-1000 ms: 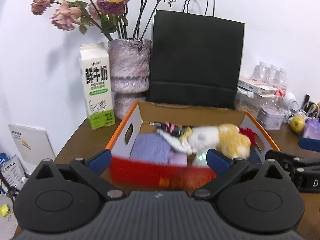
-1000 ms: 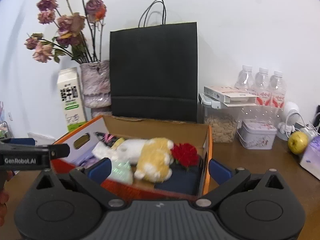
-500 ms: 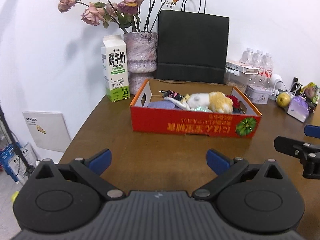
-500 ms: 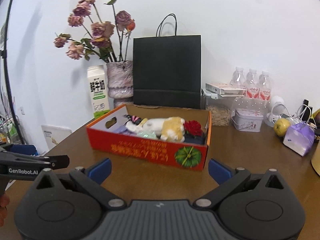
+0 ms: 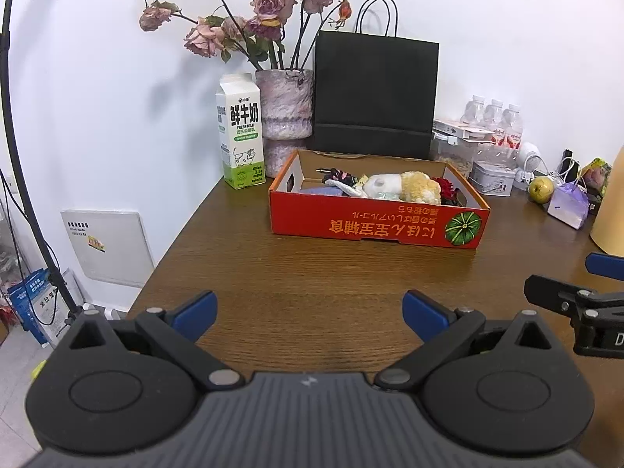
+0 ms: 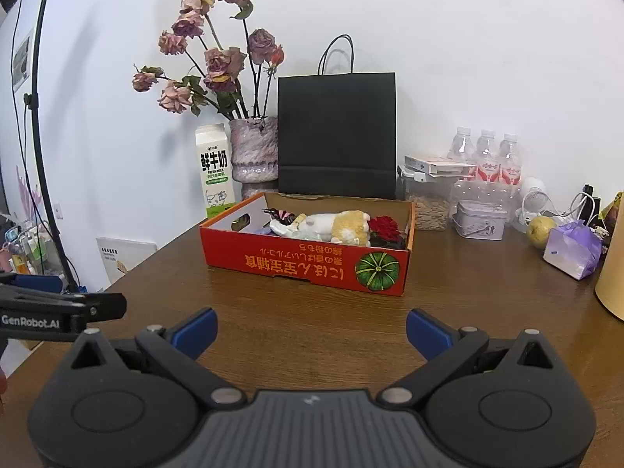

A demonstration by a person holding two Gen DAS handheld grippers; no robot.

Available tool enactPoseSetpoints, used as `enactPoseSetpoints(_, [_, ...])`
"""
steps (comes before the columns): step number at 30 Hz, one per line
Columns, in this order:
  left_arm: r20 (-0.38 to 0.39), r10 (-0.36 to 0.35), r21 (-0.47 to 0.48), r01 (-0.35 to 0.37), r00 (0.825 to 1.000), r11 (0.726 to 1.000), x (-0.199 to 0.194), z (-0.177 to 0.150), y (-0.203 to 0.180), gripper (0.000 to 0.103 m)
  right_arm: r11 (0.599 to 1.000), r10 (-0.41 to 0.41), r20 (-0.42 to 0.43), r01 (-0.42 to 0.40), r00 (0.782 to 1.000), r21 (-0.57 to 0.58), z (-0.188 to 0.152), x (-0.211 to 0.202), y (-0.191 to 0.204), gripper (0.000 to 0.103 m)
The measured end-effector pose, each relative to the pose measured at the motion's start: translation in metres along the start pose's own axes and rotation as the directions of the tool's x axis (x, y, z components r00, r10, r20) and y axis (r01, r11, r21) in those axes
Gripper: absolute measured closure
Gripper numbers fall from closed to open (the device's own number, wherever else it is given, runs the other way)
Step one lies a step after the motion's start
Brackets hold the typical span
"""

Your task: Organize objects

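Note:
A red cardboard box [image 5: 374, 224] [image 6: 304, 263] stands on the wooden table [image 5: 312, 280] near the wall. It holds a white and yellow plush toy [image 5: 401, 187] [image 6: 335, 226], a red rose [image 6: 384, 226], a purple item [image 5: 325, 191] and other small things. My left gripper [image 5: 310, 310] is open and empty, well in front of the box. My right gripper [image 6: 312, 329] is open and empty, also well back from the box. Each gripper shows at the edge of the other's view.
Behind the box stand a milk carton [image 5: 240, 130], a vase of dried roses [image 5: 284, 109] and a black paper bag [image 5: 374, 97]. To the right are water bottles [image 6: 483, 156], a tin [image 6: 479, 220], an apple [image 6: 540, 226] and a purple packet [image 6: 573, 249]. The table's left edge drops to the floor.
Both grippers have pulled back from the box, which now sits much farther away. Both stay open and empty.

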State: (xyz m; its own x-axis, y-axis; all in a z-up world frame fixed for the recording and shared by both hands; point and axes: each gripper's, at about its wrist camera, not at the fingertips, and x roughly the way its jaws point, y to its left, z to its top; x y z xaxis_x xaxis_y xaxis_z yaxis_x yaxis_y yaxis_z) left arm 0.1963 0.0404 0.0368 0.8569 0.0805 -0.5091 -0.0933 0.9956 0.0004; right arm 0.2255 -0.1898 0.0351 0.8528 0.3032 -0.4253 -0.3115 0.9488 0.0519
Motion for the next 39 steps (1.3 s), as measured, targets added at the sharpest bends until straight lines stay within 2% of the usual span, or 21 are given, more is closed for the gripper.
enactPoseSetpoints(39, [-0.016,-0.028,0.017,0.029,0.999,0.999,-0.0018,0.0011,-0.0093,0.0,1.0,0.0,0.001,0.0,1.0,0.008,-0.0031,-0.0015,-0.006,0.0])
